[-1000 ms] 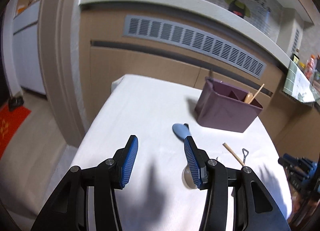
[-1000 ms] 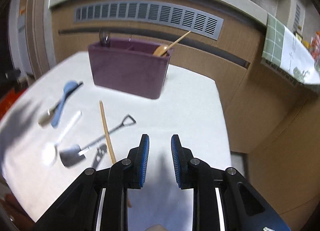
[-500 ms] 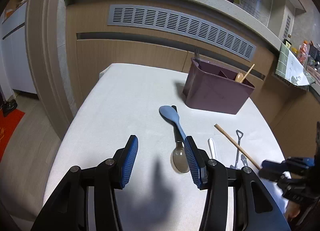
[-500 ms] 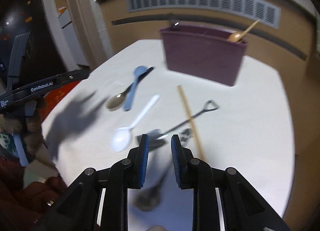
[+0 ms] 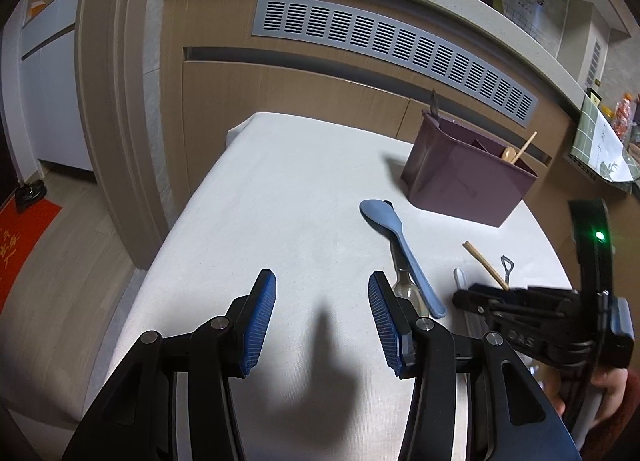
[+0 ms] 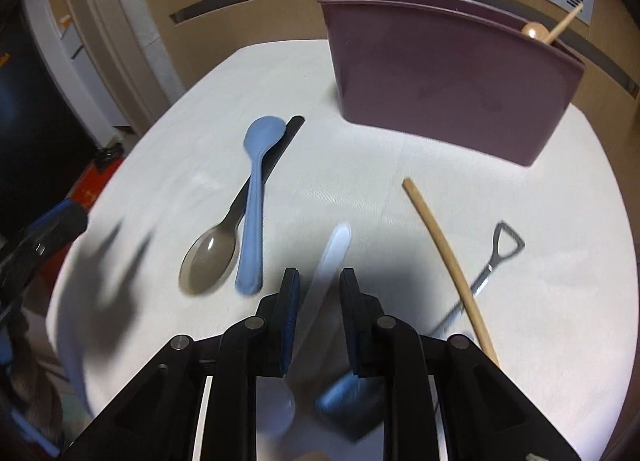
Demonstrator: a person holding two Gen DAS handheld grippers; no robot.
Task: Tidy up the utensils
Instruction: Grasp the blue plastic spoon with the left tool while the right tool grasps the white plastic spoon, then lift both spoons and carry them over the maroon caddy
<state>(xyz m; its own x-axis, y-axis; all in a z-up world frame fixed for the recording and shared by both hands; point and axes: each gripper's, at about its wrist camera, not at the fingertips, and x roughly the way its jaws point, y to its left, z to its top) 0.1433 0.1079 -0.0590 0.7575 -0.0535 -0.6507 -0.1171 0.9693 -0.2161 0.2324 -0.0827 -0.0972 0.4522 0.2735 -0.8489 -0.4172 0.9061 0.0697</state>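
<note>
Left gripper (image 5: 322, 315): fingers spread wide, empty, above a bare part of the white table (image 5: 280, 197).
Right gripper (image 6: 316, 315): fingers narrow with a small gap, nothing clamped, directly over the handle of the white spoon (image 6: 334, 251).
White spoon: flat on the table, handle toward the purple holder (image 6: 440, 69), bowl under the gripper body; between the blue spoon (image 6: 254, 197) and the wooden chopstick (image 6: 444, 237).
Handling, as a judgement: probably thin plastic, light, stiff, a little slippery; best taken at mid-handle, across the narrow width.
Other utensils: brown metal spoon (image 6: 208, 255) touching the blue one; small shovel-shaped spoon (image 6: 490, 261) just beside the chopstick.
Holder: already containing a wooden spoon (image 6: 538, 31) and a dark utensil.
Right wrist view only: white spoon's whole handle, brown spoon's bowl.
Left wrist view only: right gripper from the side, holder's inner dividers.
</note>
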